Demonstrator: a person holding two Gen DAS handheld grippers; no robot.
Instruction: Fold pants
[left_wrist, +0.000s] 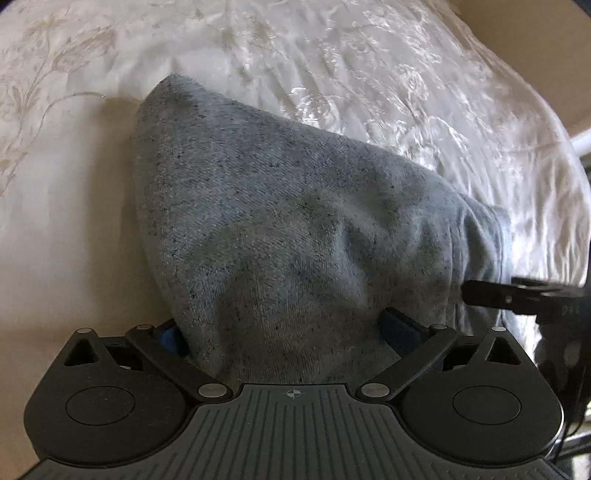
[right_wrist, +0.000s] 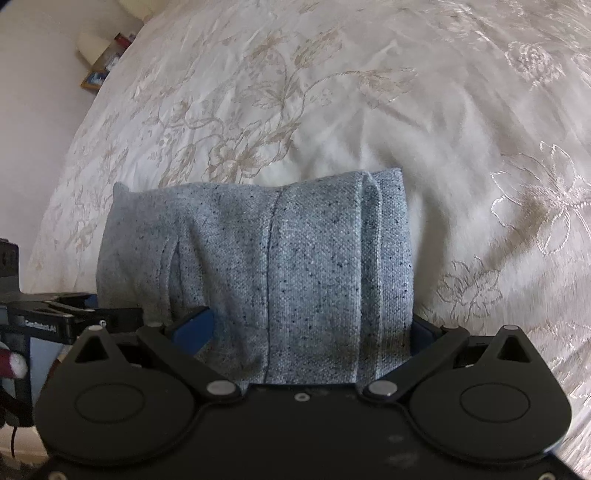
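The grey pants (right_wrist: 266, 266) lie in a folded bundle on the bedspread (right_wrist: 332, 110), near edge gathered into both grippers. The right gripper (right_wrist: 310, 332) pinches the cloth between its blue pads (right_wrist: 195, 325). The left gripper (left_wrist: 284, 332) pinches the neighbouring bunch, just beside the right one.

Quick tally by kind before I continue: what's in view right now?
Pants, grey-blue: 1
Claws gripping the pants, left claw and right claw: 2
Floral bedspread: 1
Total: 4
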